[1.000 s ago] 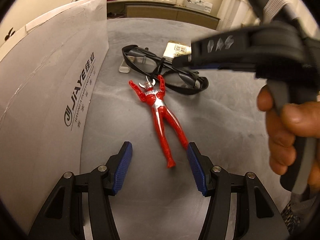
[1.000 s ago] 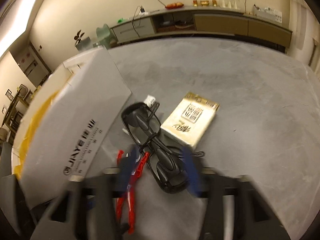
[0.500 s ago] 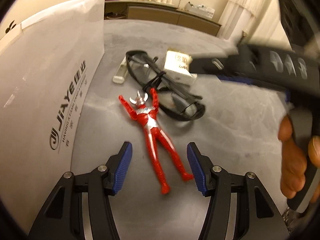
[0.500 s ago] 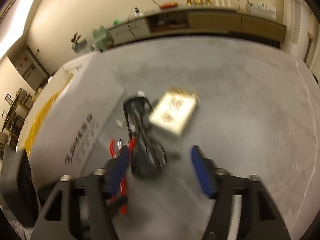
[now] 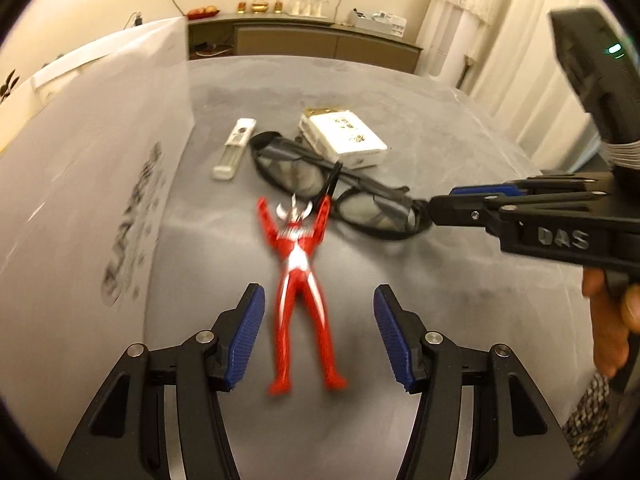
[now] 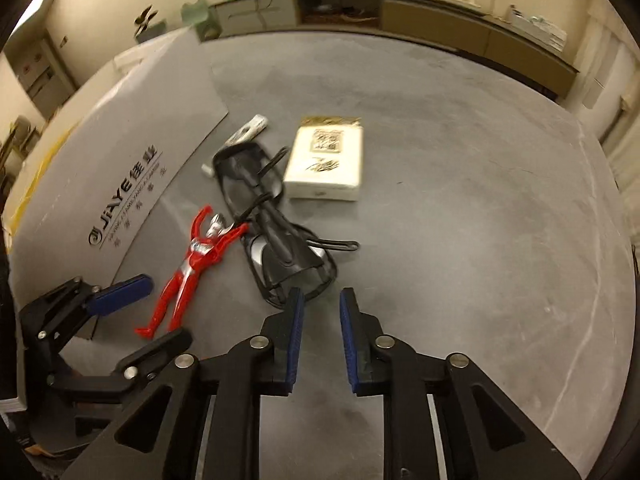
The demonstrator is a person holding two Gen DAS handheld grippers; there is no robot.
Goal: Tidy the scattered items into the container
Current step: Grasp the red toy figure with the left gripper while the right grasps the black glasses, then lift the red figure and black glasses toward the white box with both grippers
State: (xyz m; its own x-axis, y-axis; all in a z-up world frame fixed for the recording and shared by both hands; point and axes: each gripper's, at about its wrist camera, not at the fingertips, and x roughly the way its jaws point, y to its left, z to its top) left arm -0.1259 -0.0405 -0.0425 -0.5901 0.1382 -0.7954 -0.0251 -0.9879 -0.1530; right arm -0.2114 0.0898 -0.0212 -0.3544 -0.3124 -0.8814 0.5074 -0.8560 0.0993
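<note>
At the far left stands the white cardboard box (image 5: 88, 184), its printed side wall facing the grey tabletop (image 6: 480, 220). Just beside that wall lies a small white stick-shaped item (image 5: 235, 148), and next to it the red toy figure (image 5: 302, 280) lies flat on its back, arms raised, with silver chest markings and a silver horned head; it is blurred in the left wrist view. Its legs lie between the fingers of the left gripper (image 5: 319, 336), whose jaws are spread wide and hold nothing, blue pads on either side of the legs without touching them.

Right of the figure's raised arm lie the black safety glasses (image 6: 272, 232), folded, one arm of the figure touching their frame. Behind them rests a white and gold packet (image 6: 326, 164). The right gripper (image 6: 322, 308) sits at the near end of the glasses, jaws narrowed but apart, gripping nothing; a hand (image 5: 608, 320) holds its handle at the far right.

Compared with 0.5 s ago, the figure now lies straighter and more centred between the left pads, the right gripper's jaws are much closer together, and its tip has drawn up to the glasses' near lens.
</note>
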